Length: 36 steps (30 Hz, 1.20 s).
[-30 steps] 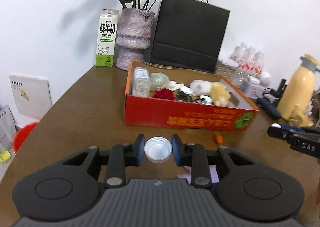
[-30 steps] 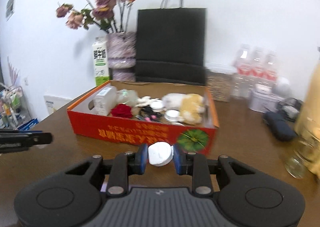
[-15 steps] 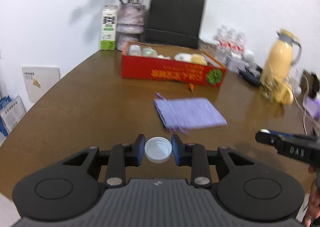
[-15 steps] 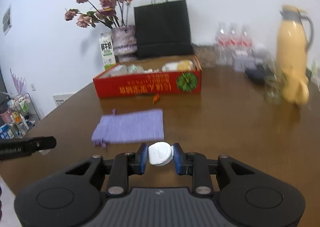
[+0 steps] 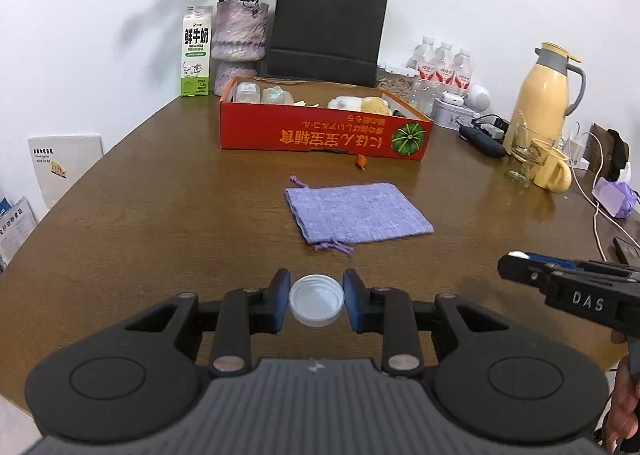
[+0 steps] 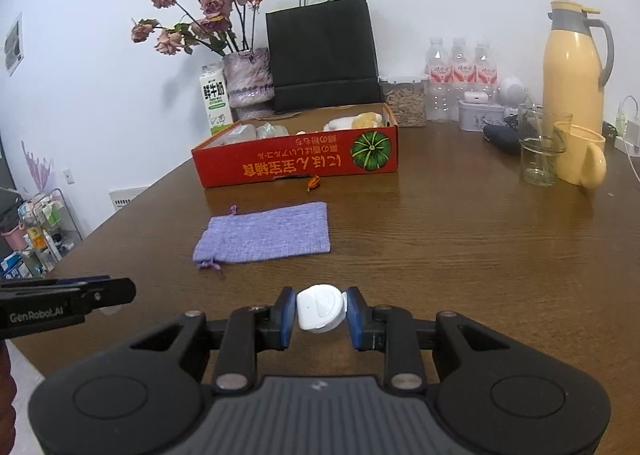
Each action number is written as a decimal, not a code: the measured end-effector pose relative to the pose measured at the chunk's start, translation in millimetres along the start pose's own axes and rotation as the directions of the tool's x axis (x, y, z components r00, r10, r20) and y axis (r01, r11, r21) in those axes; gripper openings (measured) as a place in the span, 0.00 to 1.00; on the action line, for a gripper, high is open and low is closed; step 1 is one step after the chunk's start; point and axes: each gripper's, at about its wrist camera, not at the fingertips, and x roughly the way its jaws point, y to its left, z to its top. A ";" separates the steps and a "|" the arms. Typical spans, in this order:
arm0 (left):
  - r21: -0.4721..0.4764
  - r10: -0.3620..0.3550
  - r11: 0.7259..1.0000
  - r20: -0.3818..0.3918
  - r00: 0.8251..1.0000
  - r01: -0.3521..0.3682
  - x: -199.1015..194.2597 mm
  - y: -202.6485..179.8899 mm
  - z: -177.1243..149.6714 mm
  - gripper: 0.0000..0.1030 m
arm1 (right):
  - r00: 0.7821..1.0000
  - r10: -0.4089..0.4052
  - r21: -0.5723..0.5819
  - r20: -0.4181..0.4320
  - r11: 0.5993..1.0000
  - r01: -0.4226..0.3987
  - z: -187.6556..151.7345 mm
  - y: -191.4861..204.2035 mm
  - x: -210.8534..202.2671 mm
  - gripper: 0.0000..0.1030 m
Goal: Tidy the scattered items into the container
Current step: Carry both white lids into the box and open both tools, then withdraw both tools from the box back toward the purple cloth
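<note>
My left gripper [image 5: 316, 301] is shut on a clear round plastic lid [image 5: 316, 299] above the near part of the table. My right gripper [image 6: 321, 311] is shut on a small white plastic case [image 6: 321, 307]. Far ahead stands the red cardboard box [image 5: 320, 135] [image 6: 296, 165], holding several small items. Between me and the box a flat purple cloth pouch [image 5: 356, 213] [image 6: 266, 233] lies on the wood. A tiny orange object [image 5: 362, 161] [image 6: 313, 183] sits just before the box's front wall. Each gripper shows at the other view's edge: right gripper [image 5: 516, 267], left gripper [image 6: 120, 291].
Behind the box stand a milk carton [image 5: 197, 51], a vase of dried roses [image 5: 239, 43] and a black paper bag [image 5: 326, 27]. To the right are water bottles [image 6: 460, 73], a yellow thermos [image 6: 574, 67], a glass [image 6: 540, 151], a yellow mug [image 6: 582, 157] and cables.
Both grippers have pulled well back from the box, still holding the lid and the white case. The purple pouch and much more bare table now lie ahead of them.
</note>
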 end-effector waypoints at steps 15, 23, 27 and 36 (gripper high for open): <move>0.073 -0.082 0.994 0.004 0.997 0.081 153.0 62.9 234.7 0.29 | 0.966 0.253 -0.161 0.052 0.957 -0.242 197.7 25.7 121.0 0.25; 0.149 -0.082 0.981 -0.262 0.962 0.124 274.4 70.5 242.2 0.29 | 0.904 0.304 0.052 -0.301 0.952 -0.303 259.5 31.3 310.8 0.25; 0.210 -0.030 0.974 -0.275 0.961 0.090 287.3 74.7 230.5 0.37 | 0.861 0.303 0.142 -0.409 0.953 -0.268 246.8 31.8 362.7 0.27; 0.187 -0.010 0.981 -0.187 0.982 0.046 254.1 89.3 251.0 0.62 | 0.860 0.330 0.182 -0.390 0.943 -0.279 253.3 21.0 348.4 0.41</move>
